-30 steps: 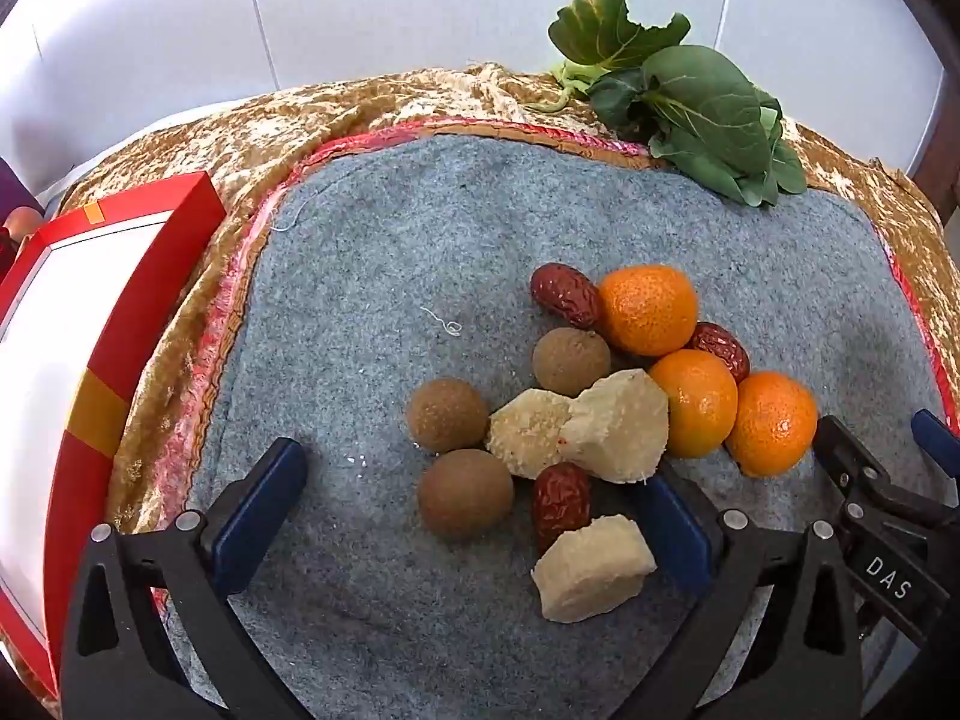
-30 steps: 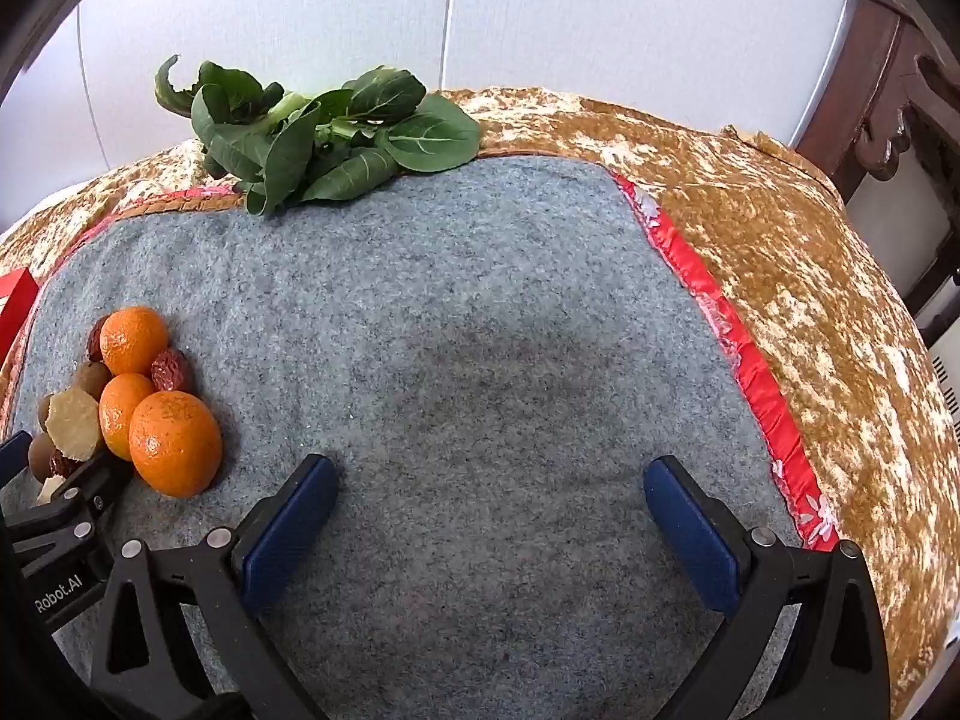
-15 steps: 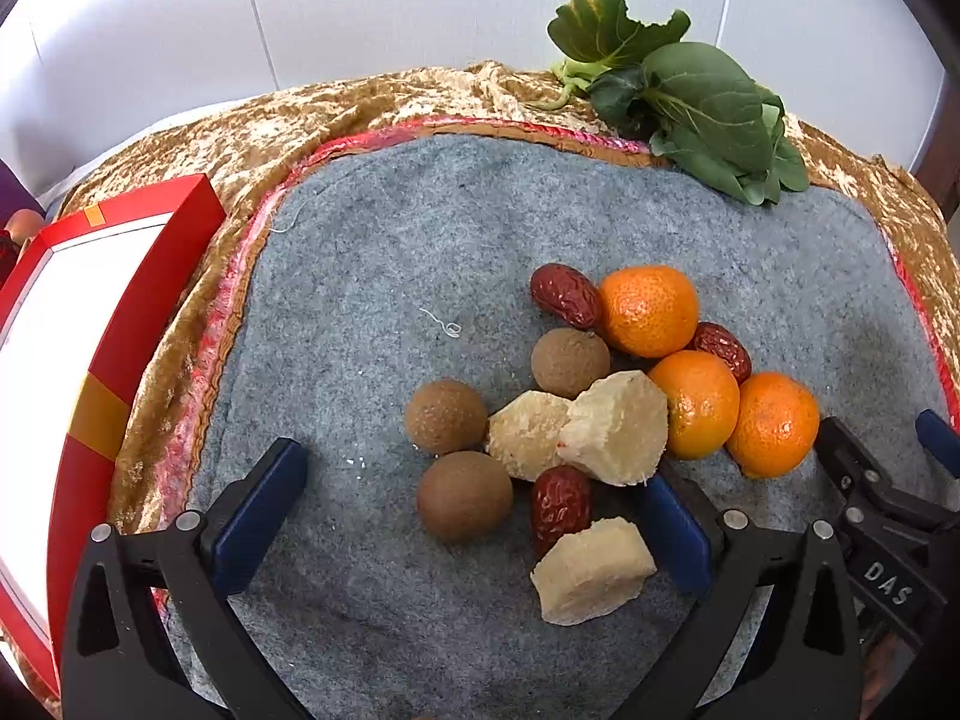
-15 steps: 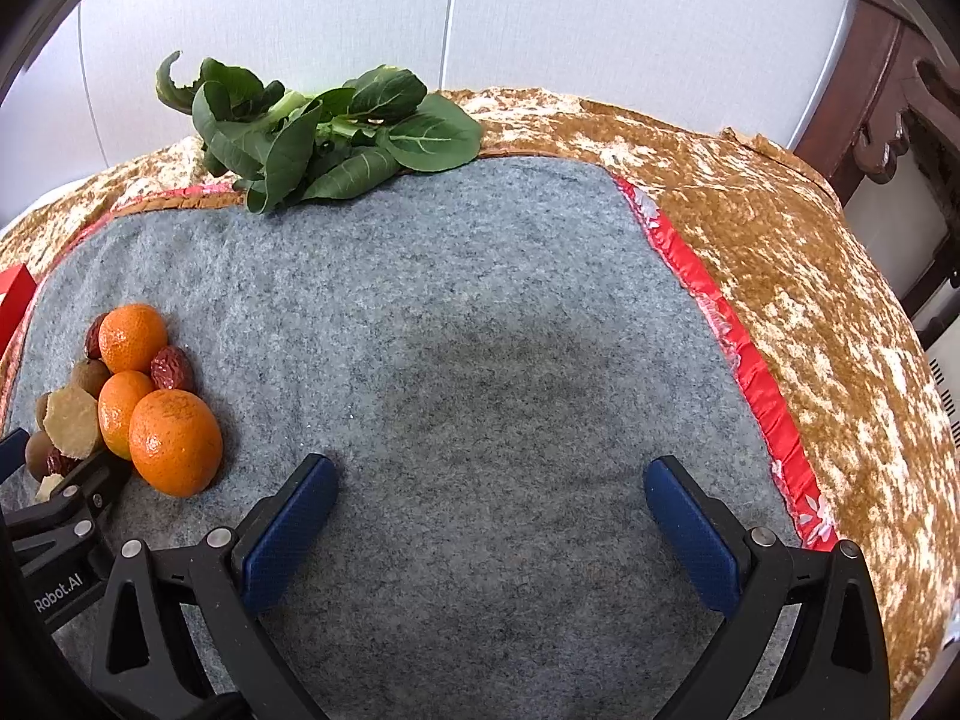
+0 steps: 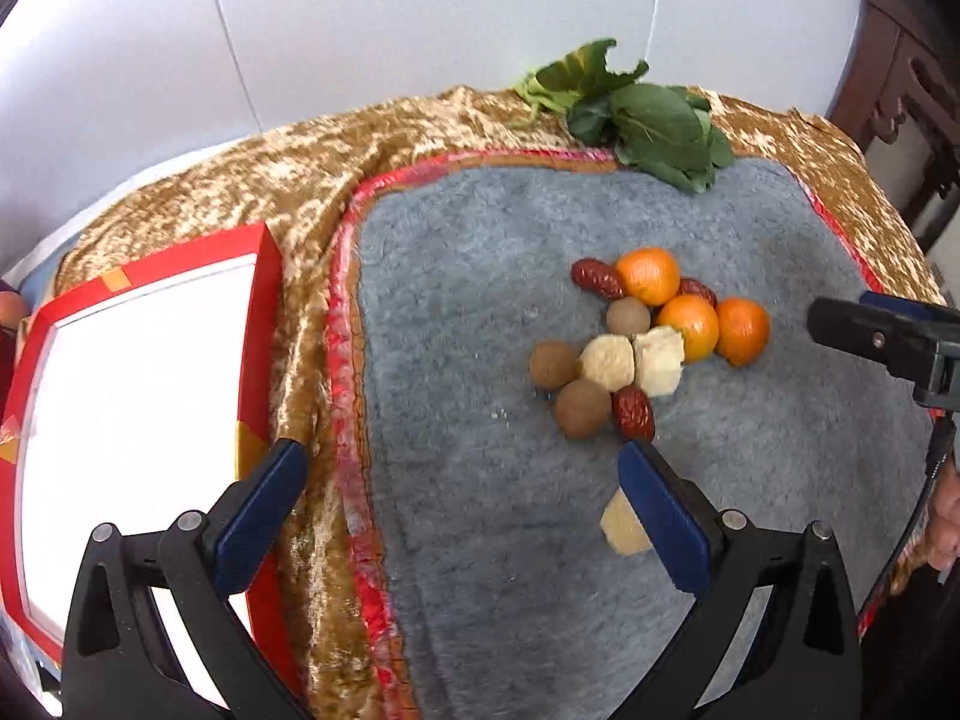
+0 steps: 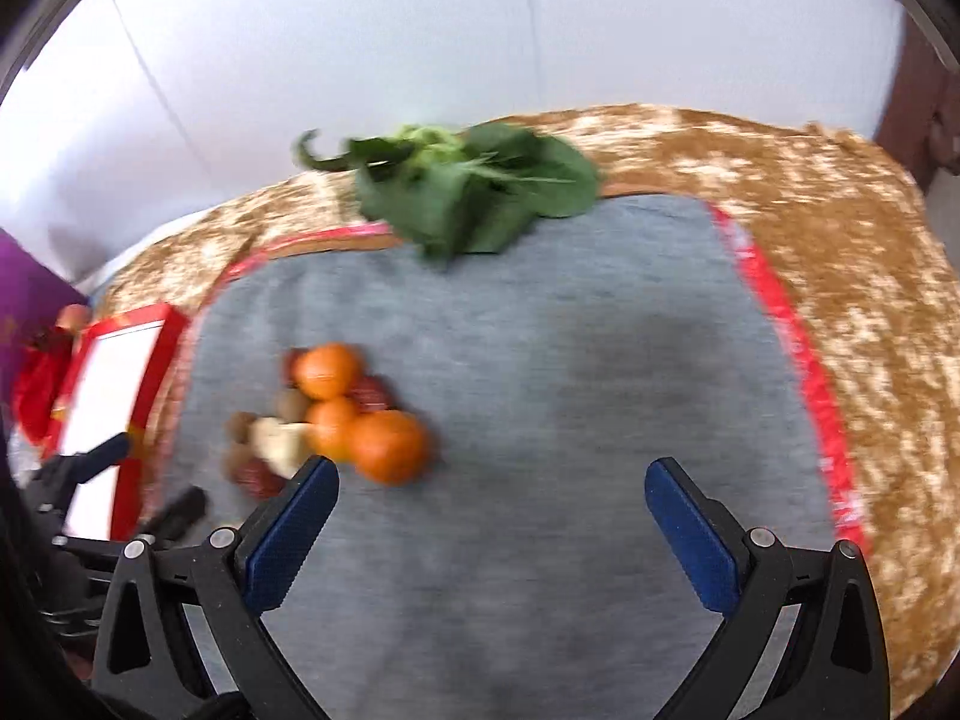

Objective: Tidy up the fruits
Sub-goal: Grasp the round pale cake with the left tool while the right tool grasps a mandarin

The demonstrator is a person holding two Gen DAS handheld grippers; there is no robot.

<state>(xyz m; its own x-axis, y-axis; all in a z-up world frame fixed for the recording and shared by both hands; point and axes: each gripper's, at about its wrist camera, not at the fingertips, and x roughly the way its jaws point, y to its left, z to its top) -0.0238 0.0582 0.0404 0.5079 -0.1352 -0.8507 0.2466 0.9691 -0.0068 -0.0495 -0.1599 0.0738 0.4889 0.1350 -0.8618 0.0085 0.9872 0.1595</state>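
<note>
A pile of fruit lies on the grey felt mat (image 5: 480,276). It holds three oranges (image 5: 648,276), dark red dates (image 5: 633,413), round brown fruits (image 5: 582,408) and pale beige chunks (image 5: 609,363). One more beige chunk (image 5: 621,534) lies apart, half hidden behind a finger. My left gripper (image 5: 462,468) is open and empty, near and left of the pile. My right gripper (image 6: 492,480) is open and empty over bare mat, with the nearest orange (image 6: 390,447) just beyond its left fingertip. That view is blurred. The right gripper's tip (image 5: 882,336) also shows right of the oranges.
A red box with a white inside (image 5: 138,390) sits left of the mat on the gold cloth (image 5: 288,192). Leafy greens (image 5: 648,120) lie at the mat's far edge. Dark wooden furniture (image 5: 912,90) stands at the right. A person's fingers (image 5: 945,516) show low right.
Both grippers have pulled back and risen, so the pile looks smaller and farther. The left view swung toward the red box, the right view toward the pile. Both stay open.
</note>
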